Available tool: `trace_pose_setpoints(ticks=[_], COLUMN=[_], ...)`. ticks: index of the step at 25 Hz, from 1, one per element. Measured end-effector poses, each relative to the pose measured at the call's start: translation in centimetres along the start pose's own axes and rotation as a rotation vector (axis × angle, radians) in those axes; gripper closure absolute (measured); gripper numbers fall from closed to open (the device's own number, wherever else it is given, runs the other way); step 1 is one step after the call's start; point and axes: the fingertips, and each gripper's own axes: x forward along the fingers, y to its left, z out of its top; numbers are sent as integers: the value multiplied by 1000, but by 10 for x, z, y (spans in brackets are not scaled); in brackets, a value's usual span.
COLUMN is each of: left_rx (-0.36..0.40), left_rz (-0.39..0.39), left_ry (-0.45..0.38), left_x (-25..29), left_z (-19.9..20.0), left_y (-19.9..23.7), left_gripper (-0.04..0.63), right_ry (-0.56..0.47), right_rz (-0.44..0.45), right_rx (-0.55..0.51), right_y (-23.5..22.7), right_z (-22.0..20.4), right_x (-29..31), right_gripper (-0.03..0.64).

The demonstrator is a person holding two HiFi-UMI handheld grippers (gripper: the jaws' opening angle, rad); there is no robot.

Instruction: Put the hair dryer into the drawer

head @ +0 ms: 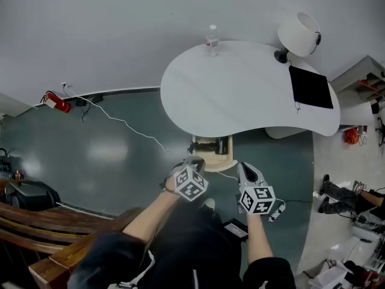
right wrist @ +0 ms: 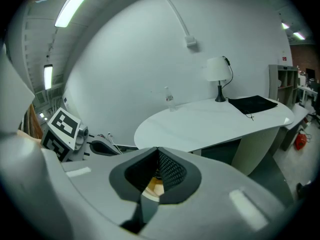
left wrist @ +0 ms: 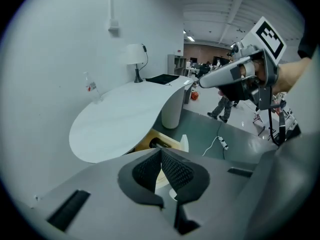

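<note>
The wooden drawer [head: 227,155] stands pulled out from under the white table [head: 240,89]. A black hair dryer [head: 210,144] lies inside it, also visible in the left gripper view as a dark shape [left wrist: 156,143] behind the drawer's pale front [left wrist: 184,143]. My left gripper [head: 194,161] hovers just in front of the drawer, its jaws shut and empty [left wrist: 161,152]. To its right and level with it, the right gripper [head: 243,168] also holds nothing, its pads meeting at the tips [right wrist: 158,153]. Neither gripper touches the drawer.
On the table stand a water bottle [head: 212,41], a white lamp [head: 299,34] and a black mat [head: 311,87]. A white cable [head: 126,124] runs across the green floor toward a red fire extinguisher [head: 56,102]. A wooden bench [head: 36,221] is at lower left; a person's shoes [head: 334,194] at right.
</note>
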Motion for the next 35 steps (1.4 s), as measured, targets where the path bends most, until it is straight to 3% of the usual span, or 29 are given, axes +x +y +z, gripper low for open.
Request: trace_pose_setpoints(ticks=[7,17,35], left_rx=[-77,-102,-150], left_rz=[56,119,164], left_ry=[-90,-133,-221], left_x=[-43,-86,-128], left_z=[10,3,4], left_y=[-16,-46,-99], left_gripper=[581,581,581], right_ry=[-43,-89,-137], right_rz=[73,130,150], right_rx=[-67,-118,-166], right_y=[19,41,55], right_z=[10,3,-13], right_x=[-25,-62,-111], right_gripper=[615,616,617])
